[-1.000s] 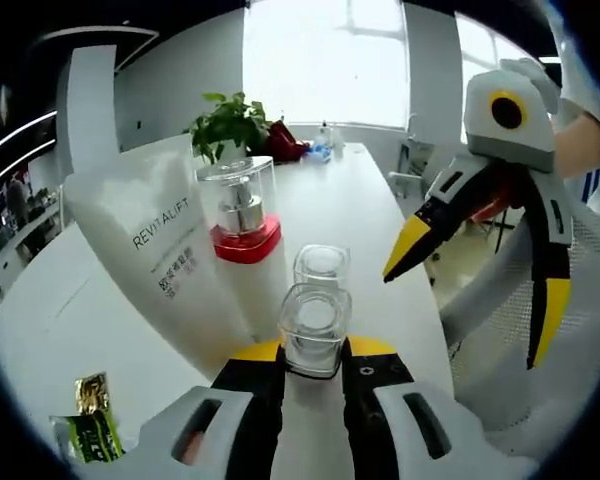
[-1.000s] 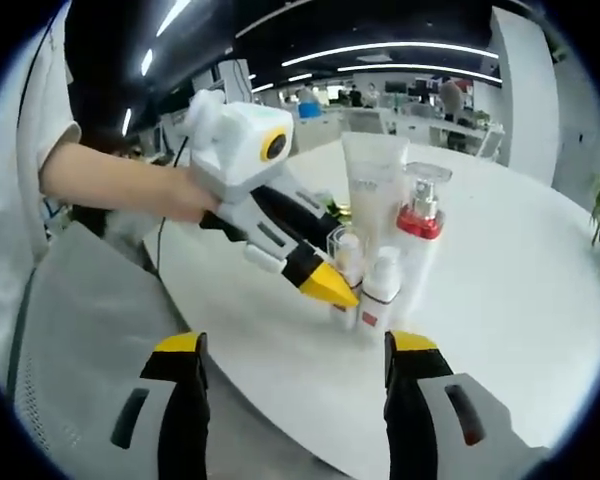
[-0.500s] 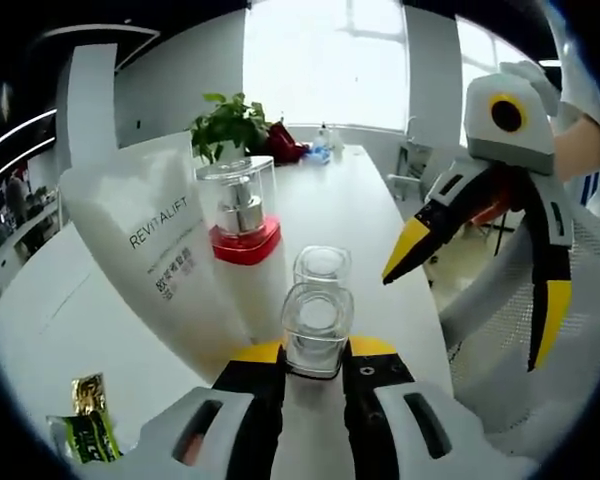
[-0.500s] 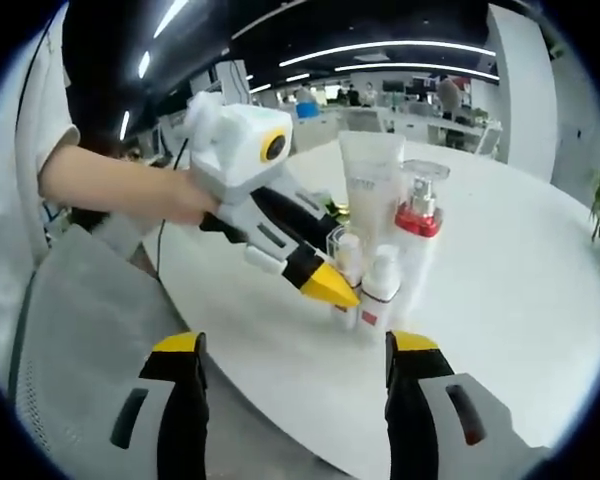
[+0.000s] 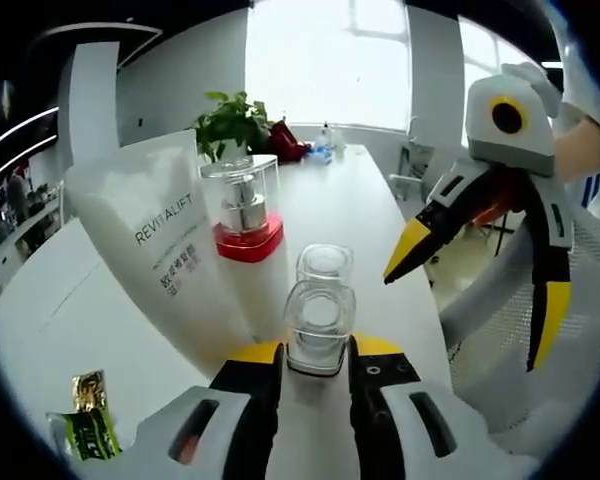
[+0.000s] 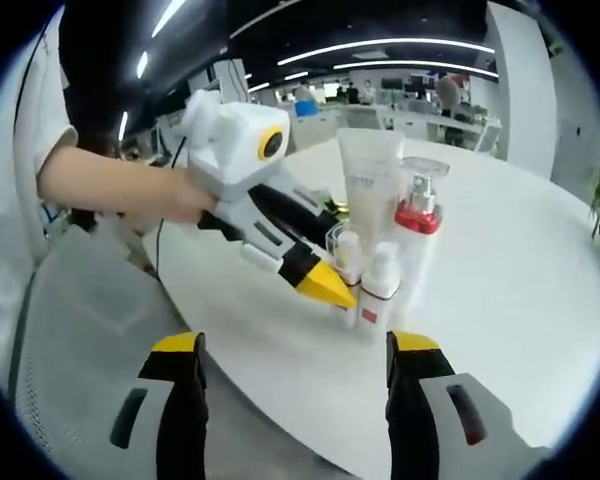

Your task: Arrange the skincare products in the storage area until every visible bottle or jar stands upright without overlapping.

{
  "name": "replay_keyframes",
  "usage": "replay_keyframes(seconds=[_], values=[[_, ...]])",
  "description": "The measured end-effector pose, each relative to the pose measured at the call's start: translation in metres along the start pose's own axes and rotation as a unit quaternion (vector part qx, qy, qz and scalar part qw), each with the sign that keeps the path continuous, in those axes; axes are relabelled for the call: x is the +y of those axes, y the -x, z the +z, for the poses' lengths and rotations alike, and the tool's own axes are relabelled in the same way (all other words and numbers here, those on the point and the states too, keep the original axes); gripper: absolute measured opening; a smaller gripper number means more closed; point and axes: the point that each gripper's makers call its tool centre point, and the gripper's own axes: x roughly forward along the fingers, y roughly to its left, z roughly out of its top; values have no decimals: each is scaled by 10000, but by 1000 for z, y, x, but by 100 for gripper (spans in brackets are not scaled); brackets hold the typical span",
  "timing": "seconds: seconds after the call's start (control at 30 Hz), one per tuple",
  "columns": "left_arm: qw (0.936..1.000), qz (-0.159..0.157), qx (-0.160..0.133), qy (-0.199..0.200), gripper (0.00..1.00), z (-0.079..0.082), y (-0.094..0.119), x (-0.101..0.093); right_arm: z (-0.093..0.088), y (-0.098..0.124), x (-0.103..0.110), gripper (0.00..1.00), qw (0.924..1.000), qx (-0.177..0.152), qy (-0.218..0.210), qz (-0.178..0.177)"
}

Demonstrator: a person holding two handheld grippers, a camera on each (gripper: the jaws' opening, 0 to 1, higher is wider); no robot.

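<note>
Skincare bottle (image 5: pixel 320 325), clear-capped, is sitting pinched between the left gripper (image 5: pixel 316 365)'s nearly closed jaws, likely being steadied upright; a second capped bottle (image 5: pixel 324 264) is standing just beyond the tips. Right gripper (image 6: pixel 292 365) is hanging wide open and empty, the bottle cluster (image 6: pixel 380 280) standing well ahead of its jaws.

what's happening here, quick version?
A person is tidying skincare items on a white table with two handheld grippers. The left gripper is shut on a small clear-capped bottle, upright beside a second one, a pump bottle and a Revitalift tube. The right gripper hangs open off the table edge, holding nothing.
</note>
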Motion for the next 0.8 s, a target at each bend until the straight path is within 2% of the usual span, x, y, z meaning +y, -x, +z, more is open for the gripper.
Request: replay_keyframes(seconds=[0.5, 0.8], values=[[9999, 132, 93, 22, 34, -4, 16, -1, -1, 0, -2, 76, 10000, 18, -11, -39], [9994, 263, 181, 117, 37, -7, 42, -6, 3, 3, -6, 75, 9998, -59, 74, -146]])
